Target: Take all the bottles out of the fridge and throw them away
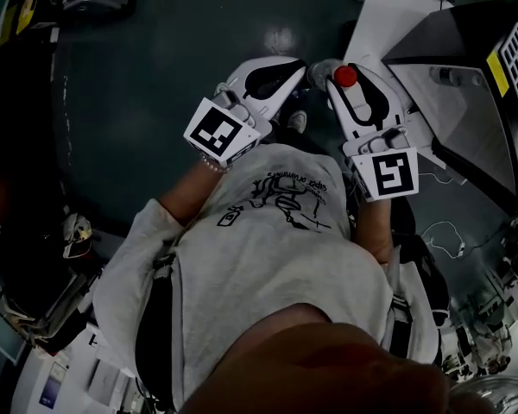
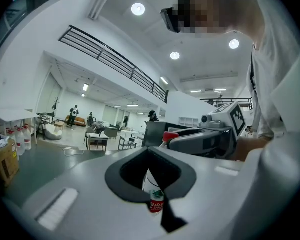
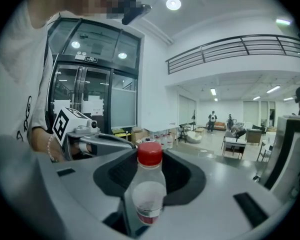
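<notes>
In the head view both grippers are raised in front of the person's chest. My right gripper [image 1: 344, 83] is shut on a clear bottle with a red cap [image 1: 345, 76]. In the right gripper view that bottle [image 3: 149, 186] stands upright between the jaws of the right gripper [image 3: 147, 194]. My left gripper [image 1: 293, 76] is just to its left. In the left gripper view a second bottle [image 2: 154, 196] with a white, green and red label sits between the jaws of the left gripper [image 2: 155, 186]; its cap is hidden. The right gripper and its red cap [image 2: 168, 135] show beyond.
A white table [image 1: 388, 7] and a dark appliance [image 1: 475, 76] stand at the right over a dark floor [image 1: 155, 76]. Several water jugs [image 2: 20, 139] and a carton [image 2: 2, 164] sit far left. Glass doors [image 3: 90, 94] rise behind; far-off people stand near tables [image 3: 235, 144].
</notes>
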Action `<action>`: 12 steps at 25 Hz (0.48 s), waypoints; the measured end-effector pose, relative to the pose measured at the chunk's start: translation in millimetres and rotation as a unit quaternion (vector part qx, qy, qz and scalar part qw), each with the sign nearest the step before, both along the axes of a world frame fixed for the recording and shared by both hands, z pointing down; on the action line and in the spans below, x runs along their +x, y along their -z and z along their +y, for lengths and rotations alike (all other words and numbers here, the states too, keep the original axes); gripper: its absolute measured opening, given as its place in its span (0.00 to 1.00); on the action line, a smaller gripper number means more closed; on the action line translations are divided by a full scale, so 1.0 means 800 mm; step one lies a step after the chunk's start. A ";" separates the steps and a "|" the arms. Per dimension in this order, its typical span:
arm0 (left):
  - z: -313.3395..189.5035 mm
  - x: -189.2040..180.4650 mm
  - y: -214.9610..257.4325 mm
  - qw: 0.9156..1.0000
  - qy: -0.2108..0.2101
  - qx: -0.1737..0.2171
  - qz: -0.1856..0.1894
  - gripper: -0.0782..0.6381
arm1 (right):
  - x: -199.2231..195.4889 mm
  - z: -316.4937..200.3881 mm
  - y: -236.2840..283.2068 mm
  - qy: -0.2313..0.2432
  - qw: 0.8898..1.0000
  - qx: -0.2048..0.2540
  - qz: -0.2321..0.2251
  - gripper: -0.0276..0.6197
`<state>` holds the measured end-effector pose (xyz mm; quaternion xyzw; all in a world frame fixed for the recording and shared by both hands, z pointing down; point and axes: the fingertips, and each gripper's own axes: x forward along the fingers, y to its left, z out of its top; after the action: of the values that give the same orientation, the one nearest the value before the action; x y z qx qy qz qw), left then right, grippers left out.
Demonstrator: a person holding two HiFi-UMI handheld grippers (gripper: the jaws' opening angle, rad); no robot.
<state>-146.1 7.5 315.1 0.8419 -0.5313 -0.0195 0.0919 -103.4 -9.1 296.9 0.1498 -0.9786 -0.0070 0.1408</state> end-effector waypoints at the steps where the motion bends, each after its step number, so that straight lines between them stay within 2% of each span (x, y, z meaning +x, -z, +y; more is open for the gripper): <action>1: 0.001 0.000 -0.004 1.000 0.001 -0.004 0.000 0.12 | 0.000 0.001 -0.004 0.001 1.000 -0.003 0.001 0.28; 12: 0.000 -0.008 -0.050 0.999 0.007 -0.033 -0.011 0.12 | -0.008 0.002 -0.055 0.004 1.000 -0.014 0.016 0.28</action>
<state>-152.8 7.7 355.0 0.8351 -0.5382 0.0068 0.1136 -110.1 -7.7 340.9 0.1435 -0.9769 0.0041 0.1582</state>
